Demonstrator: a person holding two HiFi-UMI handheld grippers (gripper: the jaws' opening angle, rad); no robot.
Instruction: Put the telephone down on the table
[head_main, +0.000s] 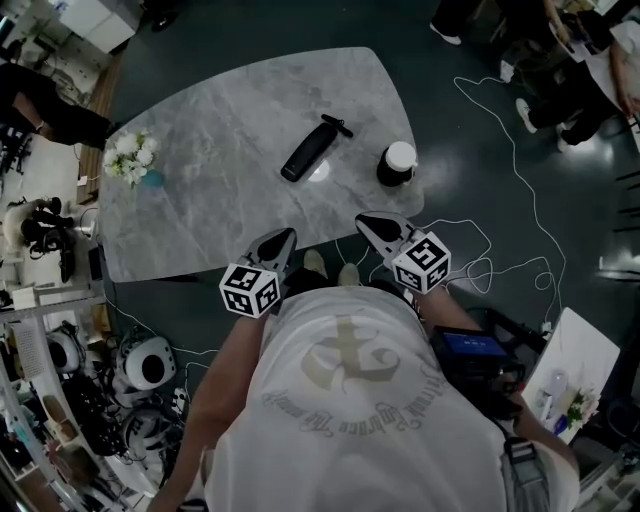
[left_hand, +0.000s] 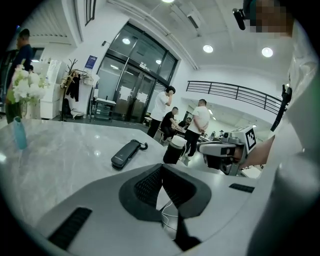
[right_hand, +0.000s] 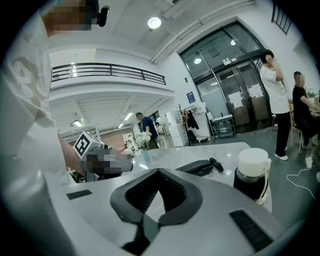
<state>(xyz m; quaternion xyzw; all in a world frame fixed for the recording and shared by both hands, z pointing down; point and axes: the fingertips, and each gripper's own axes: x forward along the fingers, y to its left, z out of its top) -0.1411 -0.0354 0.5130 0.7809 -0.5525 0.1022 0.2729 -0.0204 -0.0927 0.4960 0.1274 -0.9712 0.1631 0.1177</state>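
The black telephone handset (head_main: 311, 150) lies flat on the grey marble table (head_main: 220, 150), with its short cord curled at its far end. It also shows in the left gripper view as the handset (left_hand: 125, 153) and in the right gripper view as the handset (right_hand: 199, 166). My left gripper (head_main: 283, 238) hovers at the table's near edge, shut and empty, well short of the telephone. My right gripper (head_main: 368, 222) sits beside it at the same edge, jaws together with nothing between them. In their own views the left gripper (left_hand: 161, 167) and right gripper (right_hand: 159, 172) both point across the table.
A dark bottle with a white lid (head_main: 396, 163) stands right of the telephone near the table's right edge. White flowers (head_main: 131, 155) and a small blue bottle (left_hand: 20, 134) are at the far left. Cables (head_main: 500, 265) trail on the floor; people stand beyond the table.
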